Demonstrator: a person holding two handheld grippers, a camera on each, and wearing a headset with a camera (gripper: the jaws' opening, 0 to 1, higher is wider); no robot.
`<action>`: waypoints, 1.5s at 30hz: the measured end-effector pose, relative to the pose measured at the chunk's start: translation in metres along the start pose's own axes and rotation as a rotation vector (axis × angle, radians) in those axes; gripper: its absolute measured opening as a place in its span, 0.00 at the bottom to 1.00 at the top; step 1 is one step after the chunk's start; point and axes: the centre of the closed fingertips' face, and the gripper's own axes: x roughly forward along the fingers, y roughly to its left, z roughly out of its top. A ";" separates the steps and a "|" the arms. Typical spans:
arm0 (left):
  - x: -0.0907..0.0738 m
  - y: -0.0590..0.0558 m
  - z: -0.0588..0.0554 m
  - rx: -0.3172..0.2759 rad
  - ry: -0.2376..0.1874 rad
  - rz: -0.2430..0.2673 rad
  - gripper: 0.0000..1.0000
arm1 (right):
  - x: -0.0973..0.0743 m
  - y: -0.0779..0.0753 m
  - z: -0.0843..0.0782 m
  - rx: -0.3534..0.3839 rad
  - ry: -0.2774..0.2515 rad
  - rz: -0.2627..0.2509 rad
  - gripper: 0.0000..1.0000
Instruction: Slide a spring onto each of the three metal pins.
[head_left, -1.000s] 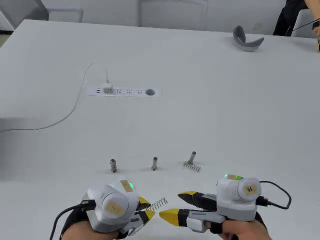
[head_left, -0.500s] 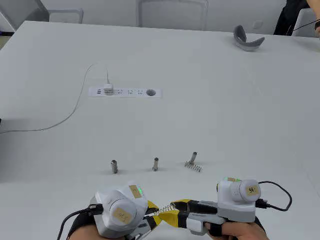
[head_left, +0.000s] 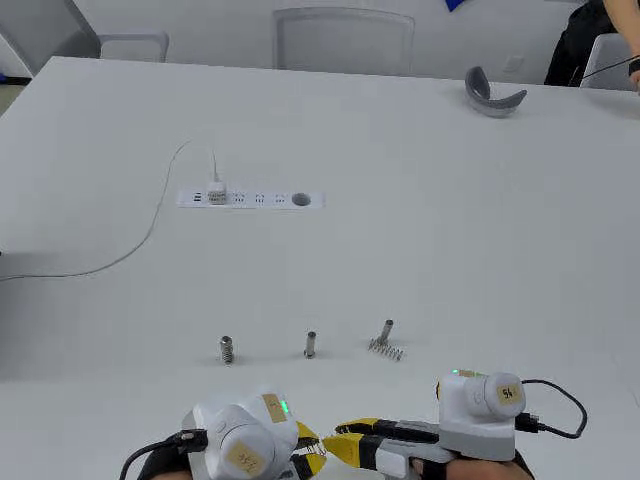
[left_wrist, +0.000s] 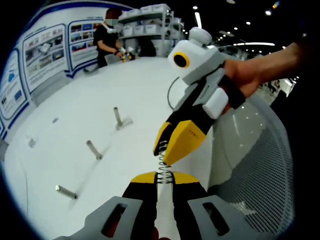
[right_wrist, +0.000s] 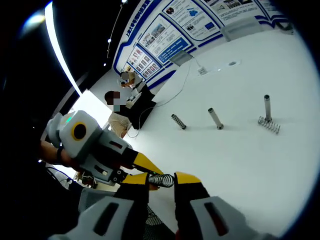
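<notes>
Three metal pins stand in a row on the white table. The left pin (head_left: 227, 349) carries a spring, the middle pin (head_left: 310, 344) is bare, and the right pin (head_left: 385, 332) has a loose spring (head_left: 385, 348) lying at its foot. At the near edge, my left gripper (head_left: 312, 462) is shut on another spring (left_wrist: 161, 161). My right gripper (head_left: 338, 447) meets it tip to tip, and its yellow jaws close on that spring's far end (right_wrist: 160, 180). Both grippers are well short of the pins.
A white power strip (head_left: 250, 199) with a plug and a trailing cable (head_left: 150, 225) lies mid-table. A grey curved object (head_left: 492, 92) rests at the far right. Chairs (head_left: 343, 40) stand behind the table. A person (left_wrist: 107, 42) stands in the background.
My right gripper, open and apart a second ago, has moved left and shut on the free end of the spring in my left gripper. The head camera shifted slightly.
</notes>
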 end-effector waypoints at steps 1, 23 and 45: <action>0.000 0.000 0.000 -0.002 -0.001 -0.001 0.10 | 0.000 0.001 0.001 -0.006 0.003 0.003 0.20; -0.002 0.002 0.030 0.031 -0.096 -0.069 0.10 | -0.013 0.018 0.018 -0.293 0.203 0.061 0.13; -0.007 -0.009 0.033 0.041 -0.120 -0.122 0.10 | -0.012 0.024 0.003 -0.565 0.458 0.174 0.13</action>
